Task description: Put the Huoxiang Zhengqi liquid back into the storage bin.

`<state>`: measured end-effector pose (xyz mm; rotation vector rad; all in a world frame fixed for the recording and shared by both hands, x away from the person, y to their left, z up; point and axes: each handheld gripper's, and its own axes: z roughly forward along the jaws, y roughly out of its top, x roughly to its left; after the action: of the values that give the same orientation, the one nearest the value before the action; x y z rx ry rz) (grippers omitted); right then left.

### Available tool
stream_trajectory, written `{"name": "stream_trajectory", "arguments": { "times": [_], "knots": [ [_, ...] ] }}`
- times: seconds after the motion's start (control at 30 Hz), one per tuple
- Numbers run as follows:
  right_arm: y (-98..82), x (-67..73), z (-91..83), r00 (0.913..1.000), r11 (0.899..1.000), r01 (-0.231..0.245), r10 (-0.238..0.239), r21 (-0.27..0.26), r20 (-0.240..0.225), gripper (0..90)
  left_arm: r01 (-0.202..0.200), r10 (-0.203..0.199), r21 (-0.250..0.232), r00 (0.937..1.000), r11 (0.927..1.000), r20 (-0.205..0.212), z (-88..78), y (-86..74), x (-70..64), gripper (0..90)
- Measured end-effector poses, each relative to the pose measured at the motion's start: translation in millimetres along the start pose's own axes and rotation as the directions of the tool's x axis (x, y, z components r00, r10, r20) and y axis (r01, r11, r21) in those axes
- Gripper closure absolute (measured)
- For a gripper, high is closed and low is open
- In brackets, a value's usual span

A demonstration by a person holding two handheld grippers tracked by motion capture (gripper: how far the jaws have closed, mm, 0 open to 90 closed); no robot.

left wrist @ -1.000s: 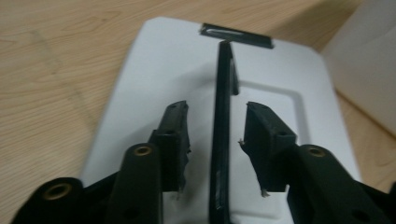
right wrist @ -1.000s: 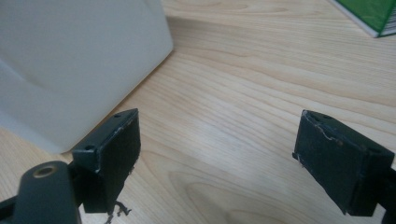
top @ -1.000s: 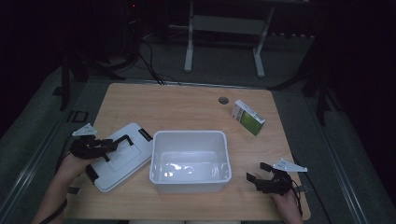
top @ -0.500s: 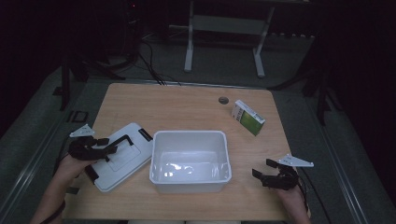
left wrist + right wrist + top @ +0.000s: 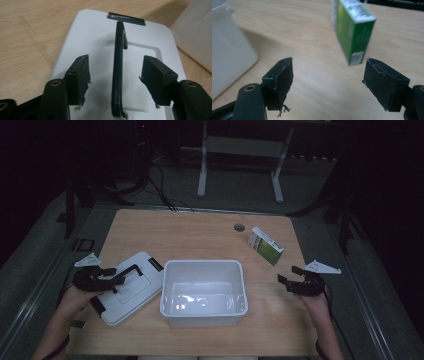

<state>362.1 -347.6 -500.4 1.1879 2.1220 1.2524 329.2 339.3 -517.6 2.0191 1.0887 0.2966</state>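
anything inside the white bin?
The white bin looks empty in the high view: bare bottom with light glare, nothing lying in it. Its lid lies off to the side on the table. The inner face of the near wall is hidden from that view.

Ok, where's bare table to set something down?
The far-left stretch of table, behind the lid and bin, is bare. A smaller patch lies between the bin and the green box. The near-left, around the lid, is crowded.

Lid (image 5: pixel 129 287) left of bin (image 5: pixel 203 292)
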Motion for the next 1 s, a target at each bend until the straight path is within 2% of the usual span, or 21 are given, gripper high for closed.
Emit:
{"name": "stream_trajectory", "arguments": {
  "times": [0.13,0.17,0.57,0.83,0.93,1.0],
  "knots": [
    [12.3,-8.9,6.7,0.9999,1.000,0.006,-0.006,0.010,0.011,25.4,0.003,-0.003,0.009,1.0000,1.0000,0.006,1.4,-1.1,0.8,38.9],
    [19.7,-14.8,12.6,0.9997,1.000,0.008,-0.009,0.016,0.022,25.4,0.002,-0.002,0.009,1.0000,1.0000,0.004,1.5,-1.3,1.0,38.9],
    [42.1,-40.7,45.6,0.9994,0.996,-0.008,0.005,0.090,0.035,25.7,0.008,-0.008,0.015,0.9999,0.9999,0.012,1.3,-3.4,4.0,38.9],
    [54.5,-44.9,66.0,0.9996,0.992,0.010,-0.013,0.124,0.023,33.3,0.009,-0.010,0.031,0.9998,0.9995,0.019,4.8,-5.0,4.7,38.9],
    [57.4,-45.0,71.7,0.9997,0.991,0.015,-0.017,0.135,0.019,35.1,0.009,-0.010,0.029,0.9998,0.9995,0.020,4.7,-5.2,4.9,38.9],
    [61.6,-45.3,81.4,0.9997,0.988,0.014,-0.017,0.151,0.016,36.1,0.018,-0.019,0.020,0.9996,0.9996,0.020,3.0,-6.2,6.7,38.9]
  ]
}}
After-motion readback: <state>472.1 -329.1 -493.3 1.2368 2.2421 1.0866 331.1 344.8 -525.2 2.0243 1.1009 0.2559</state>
